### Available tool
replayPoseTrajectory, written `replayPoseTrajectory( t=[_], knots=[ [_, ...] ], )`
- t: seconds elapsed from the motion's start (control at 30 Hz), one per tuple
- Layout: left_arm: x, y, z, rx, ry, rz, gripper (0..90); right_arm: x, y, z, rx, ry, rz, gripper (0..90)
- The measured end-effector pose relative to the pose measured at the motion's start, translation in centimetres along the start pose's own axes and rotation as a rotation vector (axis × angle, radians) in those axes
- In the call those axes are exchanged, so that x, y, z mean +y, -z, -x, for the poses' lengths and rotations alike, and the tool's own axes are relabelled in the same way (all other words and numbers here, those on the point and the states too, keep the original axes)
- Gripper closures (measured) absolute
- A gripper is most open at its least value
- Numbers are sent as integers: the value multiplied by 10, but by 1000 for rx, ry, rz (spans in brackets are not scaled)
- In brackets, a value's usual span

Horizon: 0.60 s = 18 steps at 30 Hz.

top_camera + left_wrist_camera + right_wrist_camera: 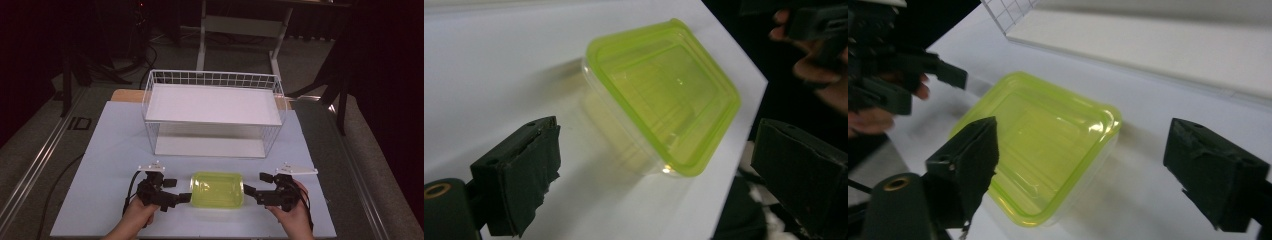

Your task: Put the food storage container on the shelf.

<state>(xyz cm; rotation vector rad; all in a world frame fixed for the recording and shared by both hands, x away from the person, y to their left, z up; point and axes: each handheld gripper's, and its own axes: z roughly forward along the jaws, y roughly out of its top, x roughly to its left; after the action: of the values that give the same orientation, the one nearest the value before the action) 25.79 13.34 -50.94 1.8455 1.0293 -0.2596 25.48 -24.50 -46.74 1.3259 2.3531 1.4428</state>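
Hands: two hands are seen at the table's near edge, one on each gripper.
Left gripper [186, 197]: held just left of the container; jaws are spread wide with nothing pressed between them, and the container's short side is faced.
Right gripper [246, 190]: held just right of the container; jaws are spread wide, nothing gripped, tips close to the lid's edge.
Container [217, 189]: a clear box closed by a yellow-green lid [664, 90], set flat on the table [115, 145], between both grippers.
Wire basket [150, 95]: placed beyond the container, well apart from it, a white shelf board [212, 104] laid inside.
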Motion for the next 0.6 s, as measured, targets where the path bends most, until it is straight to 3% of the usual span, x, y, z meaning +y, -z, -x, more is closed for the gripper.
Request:
replayPoseTrajectory(
  t=[0.03,0.07,0.1,0.13,0.17,0.23,0.3,0.37,0.43,0.47,0.53,0.6],
  knots=[
    [0,0,0,0,0,0,64,0,0,0,0,0,0,160],
    [2,-5,-1,-17,27,-9,65,1,-6,5,31,-56,-32,172],
    [2,-5,-1,-17,27,-9,88,1,-6,5,31,-56,-32,172],
    [3,-8,-1,-11,28,-26,116,1,-12,9,37,-92,-61,194],
    [4,-12,0,15,38,-39,116,1,-12,9,37,-92,-61,194],
    [4,-17,-1,1,68,-44,166,-2,-19,14,64,-162,-100,236],
    [4,-19,-2,9,80,-43,236,-5,-24,16,66,-187,-130,267],
    [4,-23,-5,26,127,-53,305,-10,-30,18,74,-216,-160,310],
    [3,-25,-5,31,130,-59,369,-11,-32,18,72,-225,-169,349],
    [3,-26,-6,31,137,-68,432,-14,-34,17,52,-223,-181,429],
    [3,-27,-8,21,147,-79,516,-15,-35,17,57,-228,-188,486],
    [3,-27,-8,21,147,-79,543,-15,-35,18,63,-236,-188,486]
  ],
)
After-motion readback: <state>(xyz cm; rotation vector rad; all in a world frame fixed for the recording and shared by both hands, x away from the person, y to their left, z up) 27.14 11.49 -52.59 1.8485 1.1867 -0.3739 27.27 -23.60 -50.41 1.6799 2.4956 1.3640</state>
